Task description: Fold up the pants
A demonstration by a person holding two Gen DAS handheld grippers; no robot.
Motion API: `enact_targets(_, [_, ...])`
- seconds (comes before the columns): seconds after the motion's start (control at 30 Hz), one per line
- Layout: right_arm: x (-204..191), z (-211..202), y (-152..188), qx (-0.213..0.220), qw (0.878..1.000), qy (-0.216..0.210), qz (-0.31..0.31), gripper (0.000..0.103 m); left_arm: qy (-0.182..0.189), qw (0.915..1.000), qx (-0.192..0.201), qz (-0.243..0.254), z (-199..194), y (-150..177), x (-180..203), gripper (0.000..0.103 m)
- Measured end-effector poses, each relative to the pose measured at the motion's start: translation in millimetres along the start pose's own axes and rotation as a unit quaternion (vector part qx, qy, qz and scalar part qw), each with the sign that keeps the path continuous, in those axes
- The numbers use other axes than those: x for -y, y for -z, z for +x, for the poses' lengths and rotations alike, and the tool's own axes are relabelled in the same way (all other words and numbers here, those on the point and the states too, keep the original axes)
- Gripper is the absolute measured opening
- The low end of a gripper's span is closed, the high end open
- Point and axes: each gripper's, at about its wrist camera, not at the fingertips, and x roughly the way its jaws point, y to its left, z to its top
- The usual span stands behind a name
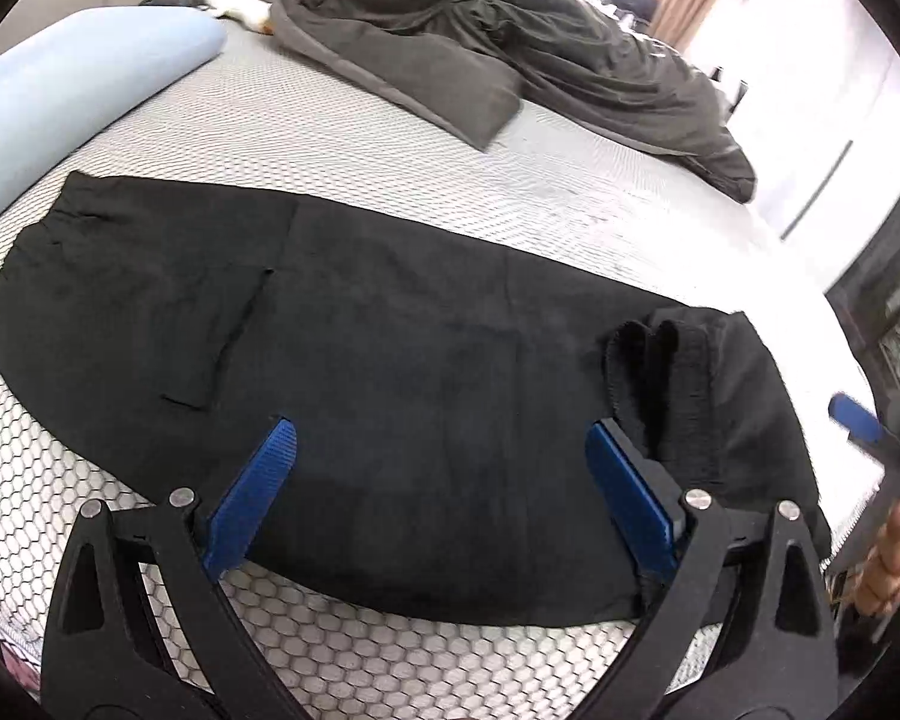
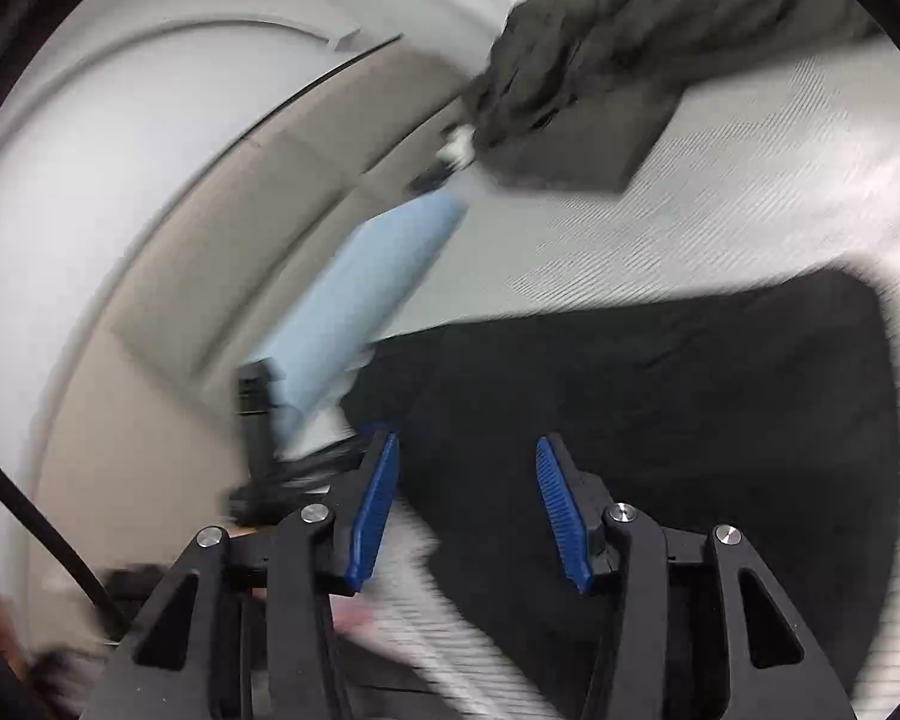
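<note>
Black pants (image 1: 390,330) lie flat across the white honeycomb-patterned mattress (image 1: 390,138), folded lengthwise, with the waist at the left and the ribbed cuffs (image 1: 660,360) bunched at the right. My left gripper (image 1: 441,426) hangs over the near edge of the pants, jaws wide open and nothing between them. One blue pad of the other gripper (image 1: 858,414) and a hand (image 1: 888,558) show at the right edge of the left wrist view. The right wrist view is blurred. There my right gripper (image 2: 467,438) stands open and empty above the pants (image 2: 660,390).
A light blue pillow (image 1: 78,78) lies at the far left of the bed. A crumpled dark grey blanket (image 1: 480,48) covers the far side. A beige headboard (image 2: 210,240) stands behind the pillow (image 2: 366,294). The mattress ends at the right, by dark furniture (image 1: 894,276).
</note>
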Motion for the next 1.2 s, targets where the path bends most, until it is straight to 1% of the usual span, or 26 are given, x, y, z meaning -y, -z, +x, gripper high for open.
enact_targets(0.03, [2, -10, 5, 0.013, 0.999, 0.039, -0.016, 0.049, 0.009, 0.9999, -0.002, 0.007, 1, 0, 4, 0.096])
enact_targets(0.07, [11, -17, 13, 0.012, 0.996, 0.08, -0.023, 0.051, 0.018, 0.9997, -0.004, 0.013, 1, 1, 9, 0.096])
enact_targets(0.1, [22, -17, 22, -0.006, 0.995, 0.094, -0.014, 0.051, 0.03, 0.9993, -0.01, 0.02, 3, 3, 16, 0.096])
enact_targets(0.13, [37, -11, 34, -0.044, 0.993, 0.105, 0.004, 0.051, 0.048, 0.9983, -0.018, 0.027, 4, 6, 24, 0.095])
enact_targets(0.17, [57, 2, 38, -0.077, 0.989, 0.123, 0.016, 0.051, 0.066, 0.997, -0.027, 0.031, 6, 9, 30, 0.093])
enact_targets(0.2, [66, 7, 50, -0.095, 0.985, 0.14, 0.02, 0.05, 0.084, 0.9953, -0.036, 0.035, 5, 14, 38, 0.091])
enact_targets(0.23, [70, 8, 57, -0.102, 0.984, 0.144, 0.02, 0.05, 0.104, 0.9929, -0.046, 0.035, 9, 15, 42, 0.089])
enact_targets(0.33, [69, -4, 58, -0.07, 0.991, 0.117, 0.018, 0.05, 0.155, 0.9844, -0.081, 0.022, 23, 19, 50, 0.077])
enact_targets(0.4, [63, -11, 48, -0.052, 0.993, 0.109, 0.013, 0.051, 0.18, 0.9781, -0.105, 0.006, 35, 22, 53, 0.067])
enact_targets(0.43, [65, -11, 48, -0.053, 0.992, 0.114, 0.011, 0.051, 0.193, 0.9744, -0.115, -0.005, 41, 22, 53, 0.066])
enact_targets(0.47, [64, -11, 46, -0.062, 0.99, 0.123, 0.013, 0.051, 0.199, 0.972, -0.124, -0.012, 46, 23, 54, 0.065])
enact_targets(0.5, [68, -5, 48, -0.072, 0.989, 0.131, 0.016, 0.051, 0.211, 0.9675, -0.138, -0.022, 55, 23, 55, 0.064])
enact_targets(0.53, [72, 2, 50, -0.08, 0.988, 0.132, 0.022, 0.051, 0.22, 0.9638, -0.148, -0.027, 60, 24, 55, 0.064])
enact_targets(0.57, [70, -1, 47, -0.083, 0.988, 0.129, 0.025, 0.051, 0.224, 0.9609, -0.16, -0.03, 67, 24, 58, 0.064])
enact_targets(0.63, [68, 8, 47, -0.087, 0.987, 0.135, 0.021, 0.051, 0.221, 0.9609, -0.164, -0.031, 75, 23, 62, 0.064])
enact_targets(0.7, [60, 6, 45, -0.085, 0.986, 0.141, 0.007, 0.052, 0.23, 0.9581, -0.166, -0.04, 84, 19, 68, 0.064])
enact_targets(0.73, [60, 9, 47, -0.085, 0.986, 0.141, 0.003, 0.053, 0.236, 0.9567, -0.164, -0.047, 88, 17, 72, 0.059])
enact_targets(0.77, [59, 10, 48, -0.085, 0.986, 0.143, 0.001, 0.053, 0.23, 0.9594, -0.157, -0.047, 91, 14, 77, 0.033])
enact_targets(0.8, [59, 12, 50, -0.085, 0.986, 0.144, 0.0, 0.053, 0.199, 0.9686, -0.144, -0.038, 94, 11, 83, 0.025])
enact_targets(0.87, [60, 13, 50, -0.084, 0.986, 0.146, 0.001, 0.053, 0.184, 0.9754, -0.115, -0.037, 93, 9, 92, 0.019])
enact_targets(0.9, [59, 13, 50, -0.082, 0.986, 0.146, 0.002, 0.053, 0.181, 0.9771, -0.106, -0.035, 91, 6, 96, 0.013])
enact_targets(0.97, [58, 7, 48, -0.075, 0.987, 0.144, 0.004, 0.054, 0.184, 0.9795, -0.076, -0.029, 80, 0, 102, 0.01])
enact_targets(1.03, [56, -1, 46, -0.065, 0.989, 0.133, 0.01, 0.054, 0.184, 0.9818, -0.043, -0.019, 65, -11, 104, 0.009])
enact_targets(1.1, [54, -6, 44, -0.058, 0.99, 0.129, 0.013, 0.054, 0.182, 0.983, -0.018, -0.021, 50, -24, 95, 0.009])
enact_targets(1.13, [53, -8, 44, -0.056, 0.99, 0.127, 0.013, 0.054, 0.172, 0.9848, -0.004, -0.023, 42, -29, 87, 0.009])
enact_targets(1.2, [53, -11, 45, -0.058, 0.991, 0.121, 0.014, 0.054, 0.135, 0.9905, 0.015, -0.022, 31, -35, 67, 0.009])
